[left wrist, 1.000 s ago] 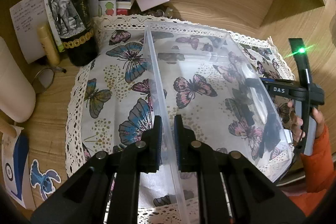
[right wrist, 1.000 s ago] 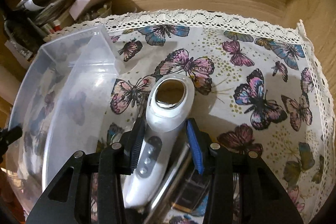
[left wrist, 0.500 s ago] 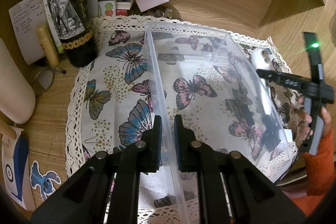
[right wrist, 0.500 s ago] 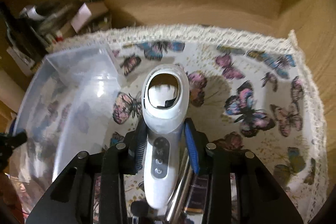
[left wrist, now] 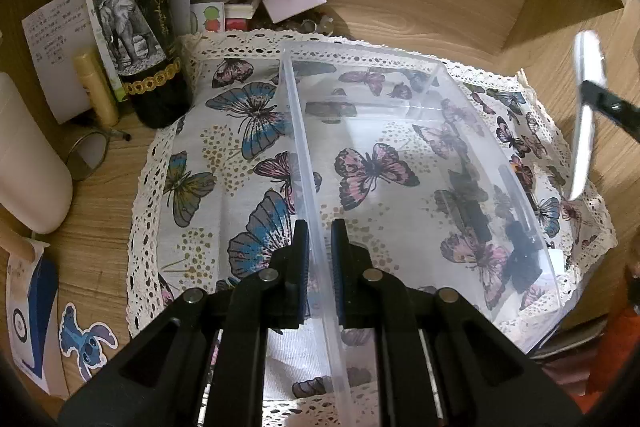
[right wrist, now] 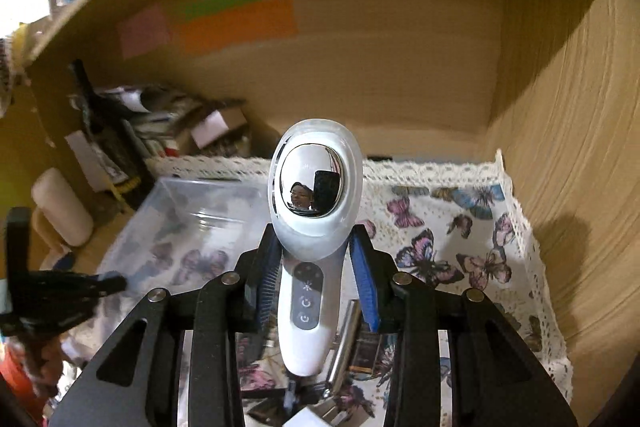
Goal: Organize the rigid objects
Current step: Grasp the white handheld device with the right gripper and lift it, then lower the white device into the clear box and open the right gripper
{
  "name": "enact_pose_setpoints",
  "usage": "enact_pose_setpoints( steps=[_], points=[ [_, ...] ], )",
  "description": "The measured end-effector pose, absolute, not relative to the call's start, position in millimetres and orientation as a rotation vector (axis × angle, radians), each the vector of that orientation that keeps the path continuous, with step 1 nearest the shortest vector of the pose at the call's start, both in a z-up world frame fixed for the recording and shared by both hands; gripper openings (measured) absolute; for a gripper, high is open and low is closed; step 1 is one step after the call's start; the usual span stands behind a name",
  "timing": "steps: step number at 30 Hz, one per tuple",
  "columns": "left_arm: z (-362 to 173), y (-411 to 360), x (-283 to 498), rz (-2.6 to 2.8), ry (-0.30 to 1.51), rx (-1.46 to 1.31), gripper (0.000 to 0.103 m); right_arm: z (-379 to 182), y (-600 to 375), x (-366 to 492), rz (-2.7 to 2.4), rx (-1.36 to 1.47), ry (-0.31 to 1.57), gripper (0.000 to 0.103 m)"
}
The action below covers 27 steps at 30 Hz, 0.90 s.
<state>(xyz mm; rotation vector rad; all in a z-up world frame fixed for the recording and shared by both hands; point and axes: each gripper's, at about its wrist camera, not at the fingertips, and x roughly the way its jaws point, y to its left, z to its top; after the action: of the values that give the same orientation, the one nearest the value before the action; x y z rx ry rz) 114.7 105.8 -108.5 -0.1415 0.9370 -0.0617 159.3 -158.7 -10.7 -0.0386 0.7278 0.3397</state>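
The right claw [right wrist: 318, 279] is clamped on the neck of a white handheld massager [right wrist: 310, 227] with a mirror-bright oval head. A second ago that device lay low over the butterfly cloth [right wrist: 452, 227]; now it is lifted clear, and its head fills the centre of the right wrist view against the wooden back wall. In the left wrist view it shows only as a blurred white streak at the right edge. The left claw [left wrist: 319, 259] has not moved: its narrow fingers grip the near wall of the clear plastic bin [left wrist: 400, 155] at centre frame, steadying it on the worktop. The bin looks empty. The lift suggests the massager is bound for the bin, left of it in the right wrist view.
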Motion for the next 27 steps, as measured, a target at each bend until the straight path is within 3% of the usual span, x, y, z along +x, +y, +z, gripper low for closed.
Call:
enact_pose_setpoints(
  steps=[11,27],
  points=[
    [-108.3,106.4,115.1,-0.062,0.936,-0.141,0.011,20.1,-119.1,141.4,0.535,-0.030,0.670,0.032],
    [-107.6,106.0,113.2,-0.065,0.928,-0.134,0.011,-69.0,-42.1,179.3,0.623,-0.170,0.950,0.032]
  ],
)
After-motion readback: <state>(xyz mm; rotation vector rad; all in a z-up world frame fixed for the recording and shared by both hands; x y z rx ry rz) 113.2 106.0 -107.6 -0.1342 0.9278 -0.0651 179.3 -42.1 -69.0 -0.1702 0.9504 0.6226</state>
